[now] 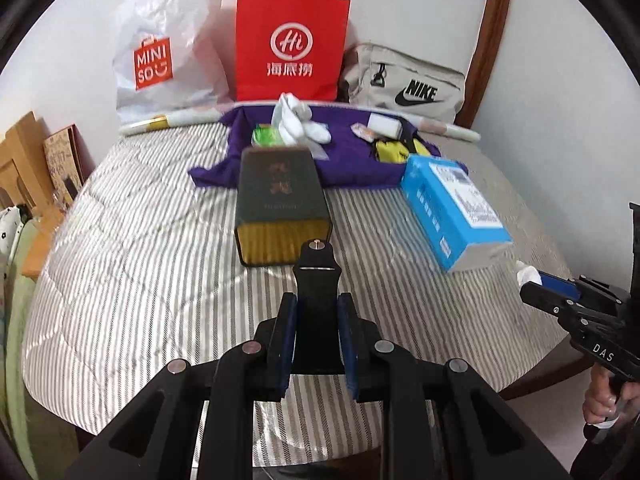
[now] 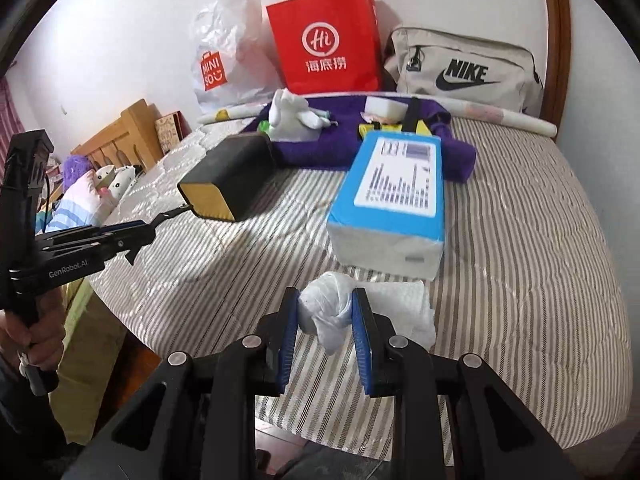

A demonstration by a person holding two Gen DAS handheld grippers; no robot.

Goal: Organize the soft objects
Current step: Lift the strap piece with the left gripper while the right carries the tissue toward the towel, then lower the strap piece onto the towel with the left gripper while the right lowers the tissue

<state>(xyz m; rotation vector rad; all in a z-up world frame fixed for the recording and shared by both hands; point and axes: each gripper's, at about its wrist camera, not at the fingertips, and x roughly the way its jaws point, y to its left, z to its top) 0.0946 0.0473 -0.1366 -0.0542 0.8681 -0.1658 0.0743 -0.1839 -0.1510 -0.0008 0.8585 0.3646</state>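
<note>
My left gripper is shut on a black tapered bracket with a brass screw on top, held above the striped bed. It also shows from the side in the right wrist view. My right gripper is shut on a crumpled white tissue, just in front of a blue tissue pack; a flat white tissue lies beneath. White socks rest on a purple cloth at the back. A dark green and yellow box stands ahead of my left gripper.
A Miniso plastic bag, a red paper bag and a beige Nike bag lean on the wall behind the bed. A rolled poster lies there. A wooden headboard and plush toys are to the left.
</note>
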